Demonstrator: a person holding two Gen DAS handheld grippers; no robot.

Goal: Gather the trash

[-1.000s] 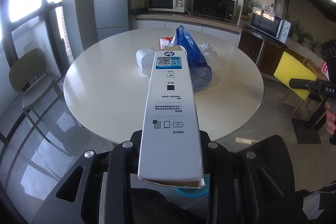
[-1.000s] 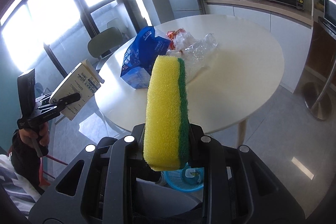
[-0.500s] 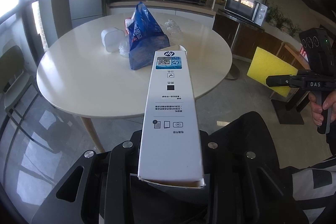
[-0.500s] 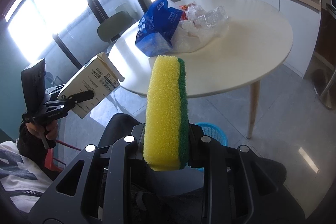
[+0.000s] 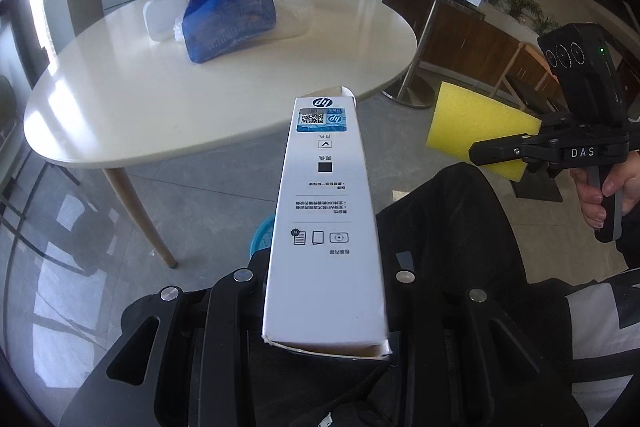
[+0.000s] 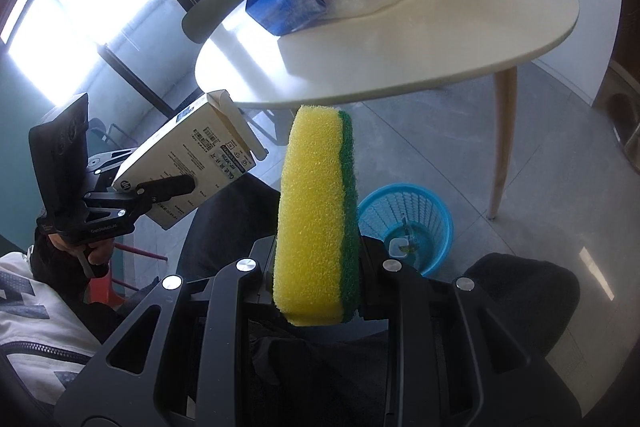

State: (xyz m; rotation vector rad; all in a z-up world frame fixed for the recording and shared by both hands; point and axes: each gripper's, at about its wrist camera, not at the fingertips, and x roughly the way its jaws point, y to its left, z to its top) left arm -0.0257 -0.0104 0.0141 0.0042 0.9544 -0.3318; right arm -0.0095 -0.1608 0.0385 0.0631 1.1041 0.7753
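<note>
Both grippers clamp tight: left gripper (image 5: 324, 291) on white box (image 5: 326, 223) (flap open), right gripper (image 6: 316, 267) on sponge (image 6: 318, 211).

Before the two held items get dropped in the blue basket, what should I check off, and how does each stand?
1. Left gripper shut on the white box: ok.
2. Right gripper shut on the sponge: ok.
3. Blue basket in view, upright on the floor: ok.
4. Room in the basket, only small scraps at the bottom: ok.
5. Either item above the basket opening: not ok, both are short of it.
6. Trash left on the table: not ok, blue bag remains.
</note>
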